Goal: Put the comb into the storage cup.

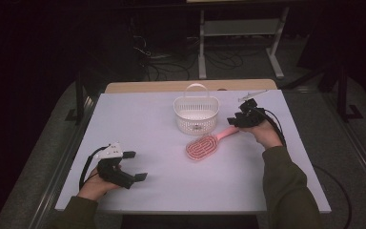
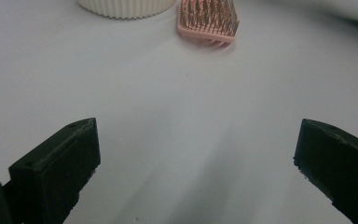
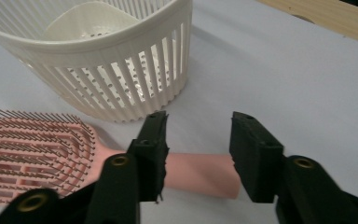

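A pink hairbrush [image 1: 201, 147] lies bristles up in the middle of the white table [image 1: 138, 119], its handle pointing toward the right. My right gripper [image 1: 233, 121] is at the handle's end. In the right gripper view the pink hairbrush [image 3: 32, 149] stretches left, and my right gripper [image 3: 198, 144] has its jaws apart on either side of the handle, with a gap showing at both pads. A white slatted basket [image 1: 196, 114] stands just behind the brush. My left gripper [image 1: 136, 165] rests near the front left, open and holding nothing.
The left gripper view shows my left gripper [image 2: 196, 172] over bare table, with the hairbrush [image 2: 209, 21] and the basket [image 2: 126, 7] far ahead. The basket [image 3: 121, 88] stands close to my right jaws. A wooden strip [image 1: 190, 86] borders the table's far edge.
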Demonstrator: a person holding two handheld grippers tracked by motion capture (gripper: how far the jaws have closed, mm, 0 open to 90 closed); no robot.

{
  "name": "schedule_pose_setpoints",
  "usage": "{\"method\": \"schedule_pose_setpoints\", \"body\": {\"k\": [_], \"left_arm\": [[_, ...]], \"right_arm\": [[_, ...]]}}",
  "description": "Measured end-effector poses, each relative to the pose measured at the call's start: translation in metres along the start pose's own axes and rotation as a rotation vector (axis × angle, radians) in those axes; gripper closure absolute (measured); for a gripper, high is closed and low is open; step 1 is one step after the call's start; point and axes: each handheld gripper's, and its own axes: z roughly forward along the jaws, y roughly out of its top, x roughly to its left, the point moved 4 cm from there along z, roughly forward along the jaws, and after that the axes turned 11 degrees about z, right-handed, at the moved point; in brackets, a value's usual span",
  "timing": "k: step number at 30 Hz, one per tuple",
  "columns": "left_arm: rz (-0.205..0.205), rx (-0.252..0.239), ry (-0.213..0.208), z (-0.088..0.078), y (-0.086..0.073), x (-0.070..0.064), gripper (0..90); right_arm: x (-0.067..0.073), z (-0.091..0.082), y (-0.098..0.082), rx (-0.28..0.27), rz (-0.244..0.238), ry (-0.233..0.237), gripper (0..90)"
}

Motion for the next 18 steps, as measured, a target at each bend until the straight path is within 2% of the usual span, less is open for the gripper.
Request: {"method": "schedule_pose_setpoints", "body": {"k": [10,12,18], "left_arm": [[0.001,-0.002,-0.001,-0.001,0.0,0.0,0.4],[0.001,-0.001,-0.001,0.0,0.0,0.0,0.4],[0.001,-0.002,0.0,0.0,0.0,0.0,0.4]], "right_arm": [[-0.005,0.009,0.004,0.039,-0.001,-0.032,85.3],[-0.007,0.012,0.004,0.043,0.001,-0.034,88.5],[-0.009,0.019,0.005,0.079,-0.006,-0.045,89.2]]}}
